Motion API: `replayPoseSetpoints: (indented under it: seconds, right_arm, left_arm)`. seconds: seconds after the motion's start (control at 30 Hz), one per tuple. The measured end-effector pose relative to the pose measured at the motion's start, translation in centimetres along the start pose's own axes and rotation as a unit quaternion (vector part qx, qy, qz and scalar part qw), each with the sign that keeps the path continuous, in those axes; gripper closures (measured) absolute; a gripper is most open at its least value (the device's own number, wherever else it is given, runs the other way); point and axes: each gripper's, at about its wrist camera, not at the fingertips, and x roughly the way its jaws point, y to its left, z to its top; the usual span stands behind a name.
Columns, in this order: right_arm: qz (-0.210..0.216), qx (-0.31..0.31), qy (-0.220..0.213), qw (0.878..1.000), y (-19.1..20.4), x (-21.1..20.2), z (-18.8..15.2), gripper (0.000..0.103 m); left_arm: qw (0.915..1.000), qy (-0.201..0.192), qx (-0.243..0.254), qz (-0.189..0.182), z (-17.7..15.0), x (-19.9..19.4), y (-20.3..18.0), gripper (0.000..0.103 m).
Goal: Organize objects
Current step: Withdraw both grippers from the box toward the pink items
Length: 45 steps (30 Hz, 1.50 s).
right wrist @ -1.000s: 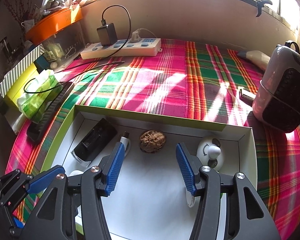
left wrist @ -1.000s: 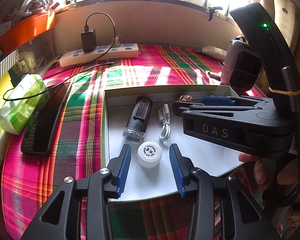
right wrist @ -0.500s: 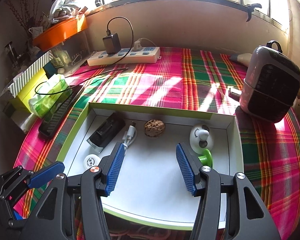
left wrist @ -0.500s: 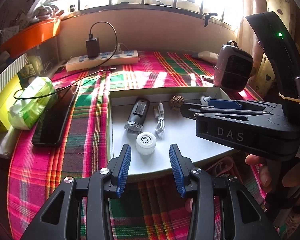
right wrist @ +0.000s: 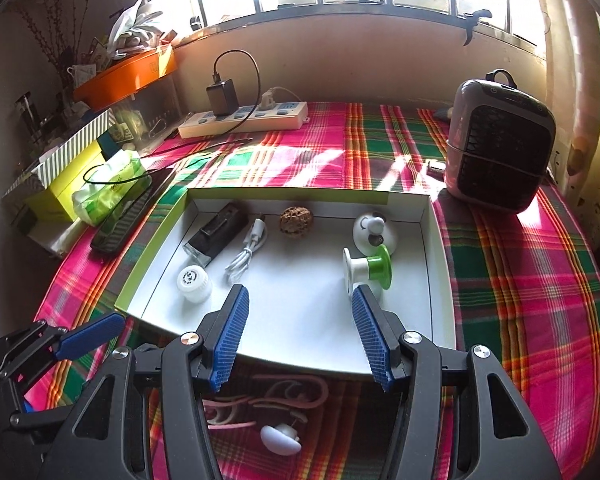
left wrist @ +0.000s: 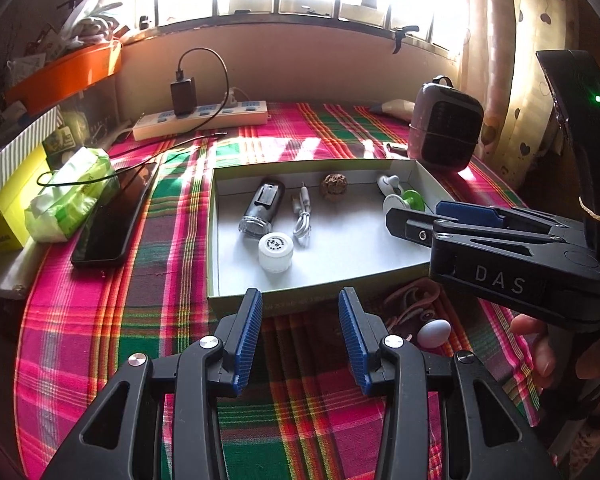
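— What am I looking at under everything?

— I see a plaid cloth [right wrist: 520,280] covering the surface. On it: a shallow box [right wrist: 152,276] at centre, a power strip [right wrist: 244,118] upper centre, a small heater [right wrist: 500,144] upper right, a phone [right wrist: 120,220] and tissue pack [right wrist: 108,188] at left, a white egg-shaped thing [right wrist: 280,438] at the bottom.
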Motion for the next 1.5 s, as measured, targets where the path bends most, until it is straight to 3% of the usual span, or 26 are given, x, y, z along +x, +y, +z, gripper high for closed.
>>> replayPoseSetpoints:
  seconds: [0.57,0.83,1.5]
  right_arm:
    - [-0.02,0.007,-0.02,1.0,-1.4,-2.5,-3.7,0.048]
    - [-0.024,0.016,-0.017,0.999,-2.4,-3.2,-5.6,0.048]
    - [-0.034,0.042,-0.003,0.999,-4.5,-3.3,-7.2,0.048]
  left_arm:
    - [0.9994,0.008,-0.014,-0.032,-2.5,-0.6,0.0,0.065]
    - [0.9972,0.018,0.01,-0.071,-3.1,-0.1,-1.5,0.065]
    - [0.9916,0.044,0.061,-0.105,-3.3,2.2,-4.7,0.065]
